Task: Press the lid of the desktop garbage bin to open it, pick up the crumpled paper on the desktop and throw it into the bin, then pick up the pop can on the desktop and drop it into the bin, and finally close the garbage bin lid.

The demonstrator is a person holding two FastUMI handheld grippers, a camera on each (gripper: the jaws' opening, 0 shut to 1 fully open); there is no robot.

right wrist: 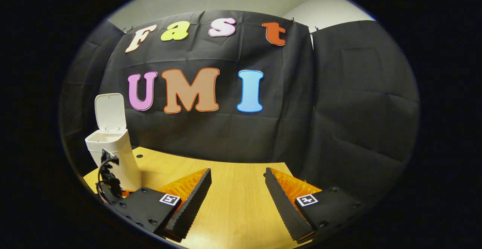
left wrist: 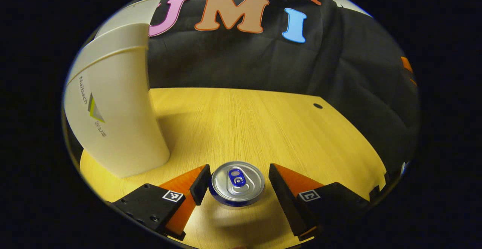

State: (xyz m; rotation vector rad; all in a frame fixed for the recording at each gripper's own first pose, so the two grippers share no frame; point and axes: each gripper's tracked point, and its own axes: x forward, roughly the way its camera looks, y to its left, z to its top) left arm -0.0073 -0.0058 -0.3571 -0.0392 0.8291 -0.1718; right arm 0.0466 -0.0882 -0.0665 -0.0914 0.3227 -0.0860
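**Can sitting right between the fingers**

Left gripper view: the left gripper point(left wrist: 238, 183) is spread open around the pop can point(left wrist: 237, 183), which stands upright on the wooden desktop point(left wrist: 263, 128). One finger point(left wrist: 200, 184) looks just about touching the can, the other has a small gap. The white garbage bin point(left wrist: 113, 109) stands close by on the left.

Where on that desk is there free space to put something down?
Bare wood stretches beyond the pop can, from the bin across to the small dark hole and back to the cloth wall. It is crowded near the can, between the left gripper fingers.
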